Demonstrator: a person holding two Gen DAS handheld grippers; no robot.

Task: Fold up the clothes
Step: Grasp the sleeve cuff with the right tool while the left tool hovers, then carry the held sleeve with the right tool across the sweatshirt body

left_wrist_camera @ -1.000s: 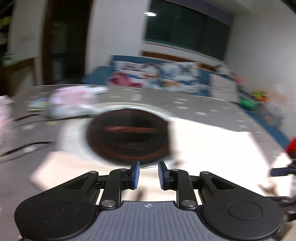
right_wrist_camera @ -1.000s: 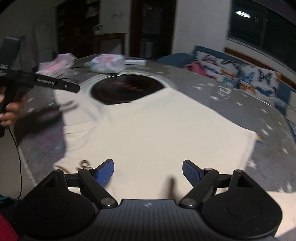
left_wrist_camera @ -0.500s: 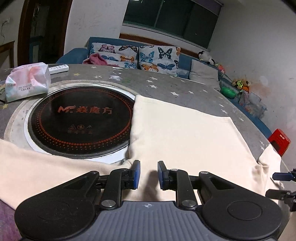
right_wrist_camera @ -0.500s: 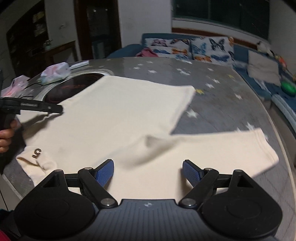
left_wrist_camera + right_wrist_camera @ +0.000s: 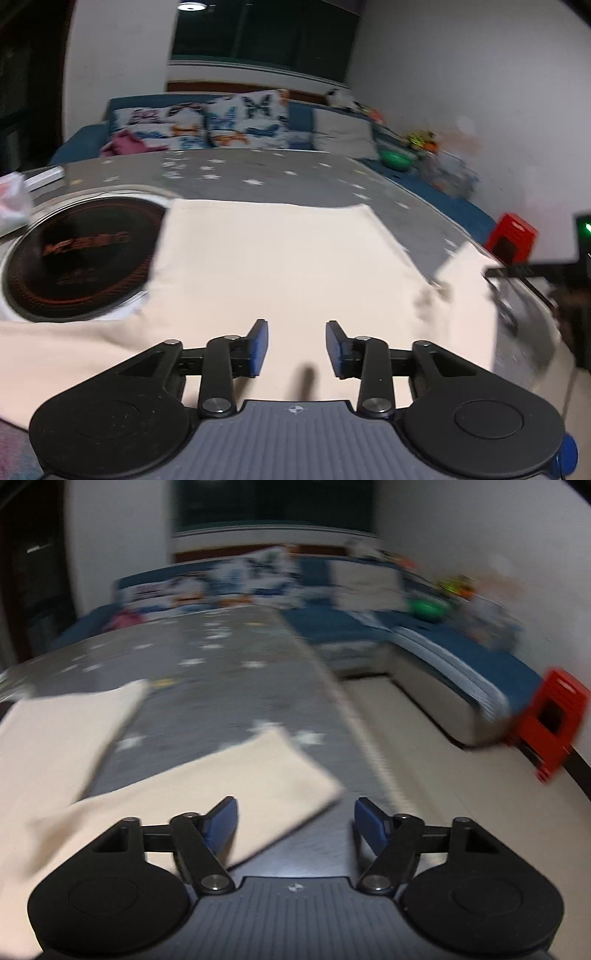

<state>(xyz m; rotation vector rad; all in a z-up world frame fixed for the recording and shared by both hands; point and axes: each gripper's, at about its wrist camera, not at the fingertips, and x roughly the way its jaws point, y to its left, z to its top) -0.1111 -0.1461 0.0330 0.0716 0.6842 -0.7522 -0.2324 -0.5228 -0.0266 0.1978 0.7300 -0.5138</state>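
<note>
A cream long-sleeved garment [image 5: 273,258] lies flat on the round grey star-patterned table [image 5: 258,177]. My left gripper [image 5: 295,345] hovers over its near middle, open and empty. In the right wrist view the garment's right sleeve [image 5: 258,775] lies near the table's right edge, its cuff end just ahead of my right gripper [image 5: 295,825], which is wide open and empty. The garment's body [image 5: 62,731] shows at the left. The right gripper [image 5: 517,273] also appears blurred at the right of the left wrist view.
A black induction hob [image 5: 77,258] is set in the table's centre, partly under the garment. A tissue pack [image 5: 11,206] lies at far left. A blue sofa [image 5: 443,653] with cushions and a red stool [image 5: 554,720] stand beyond the table's right edge.
My left gripper has opened wider and swung right over the garment. My right gripper has swung right to the sleeve's cuff end near the table edge.
</note>
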